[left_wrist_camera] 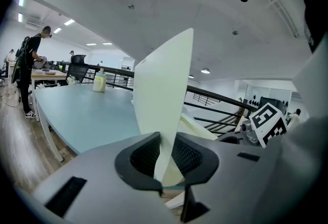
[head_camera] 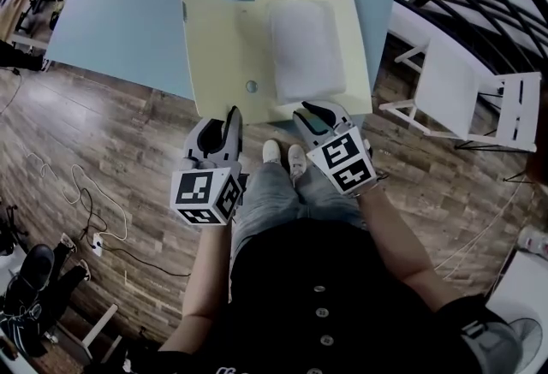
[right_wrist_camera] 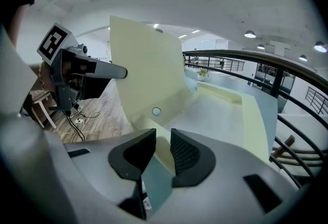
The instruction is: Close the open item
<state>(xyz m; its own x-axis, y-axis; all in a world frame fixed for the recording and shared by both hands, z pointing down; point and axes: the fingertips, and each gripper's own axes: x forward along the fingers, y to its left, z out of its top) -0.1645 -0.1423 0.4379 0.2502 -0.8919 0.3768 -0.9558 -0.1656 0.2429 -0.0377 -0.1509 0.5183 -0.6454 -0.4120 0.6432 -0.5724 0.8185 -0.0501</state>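
The left gripper [left_wrist_camera: 165, 159] clamps the folder cover [left_wrist_camera: 164, 100] between its fingers, holding it raised, ready to swing shut. The right gripper [right_wrist_camera: 163, 152], fingers narrowly apart and gripping nothing, sits at the near edge of the folder base [right_wrist_camera: 225, 115]; it is probably steadying it.

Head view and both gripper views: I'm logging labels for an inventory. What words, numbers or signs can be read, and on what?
No readable text anywhere.
Folder: plain cream, no print.
Left marker cube and right marker cube: black-and-white square patterns, no letters or digits.
Small white sticker low in the right gripper view: print too small to read.
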